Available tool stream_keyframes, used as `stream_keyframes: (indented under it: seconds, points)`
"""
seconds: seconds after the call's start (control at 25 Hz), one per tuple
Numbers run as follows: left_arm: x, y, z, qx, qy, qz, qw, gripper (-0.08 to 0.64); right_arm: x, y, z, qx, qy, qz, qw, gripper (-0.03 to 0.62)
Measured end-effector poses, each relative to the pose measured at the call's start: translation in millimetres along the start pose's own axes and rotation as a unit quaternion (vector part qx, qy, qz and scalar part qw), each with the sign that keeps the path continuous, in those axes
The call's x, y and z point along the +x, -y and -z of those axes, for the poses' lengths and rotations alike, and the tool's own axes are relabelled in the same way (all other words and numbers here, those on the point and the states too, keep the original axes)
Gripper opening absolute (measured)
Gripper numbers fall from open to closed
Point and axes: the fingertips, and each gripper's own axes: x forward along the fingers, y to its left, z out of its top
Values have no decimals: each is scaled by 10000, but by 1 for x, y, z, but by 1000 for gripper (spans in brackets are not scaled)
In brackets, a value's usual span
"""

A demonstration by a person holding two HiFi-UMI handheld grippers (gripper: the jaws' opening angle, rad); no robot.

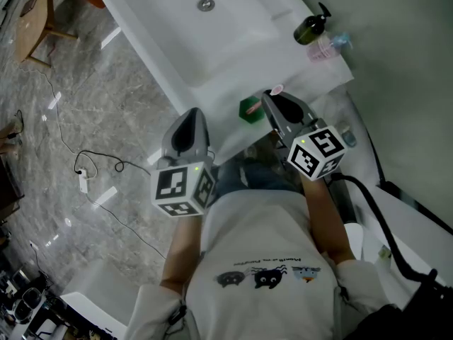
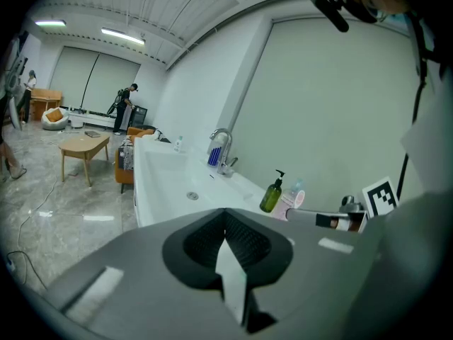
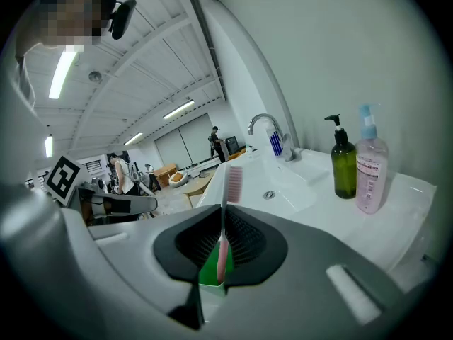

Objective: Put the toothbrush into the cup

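Toothbrush (image 3: 225, 214) stood bristles-up, pinched between the jaws of our right gripper (image 3: 222, 255), just above the green cup (image 3: 209, 273) at the front edge of the sink counter (image 1: 212, 55). Our left gripper (image 2: 231, 264) was closed on nothing, off to the side. We judged it best to lower straight down, handle centred over the cup's mouth, and only then let go.
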Motion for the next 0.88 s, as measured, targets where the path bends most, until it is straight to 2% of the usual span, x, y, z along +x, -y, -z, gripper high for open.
stream_keyframes:
  seconds: [0.88]
  points:
    - [0,-2,0,-3,-16,19,10000,0,4,-2,8,-159,-157,24,9997,21]
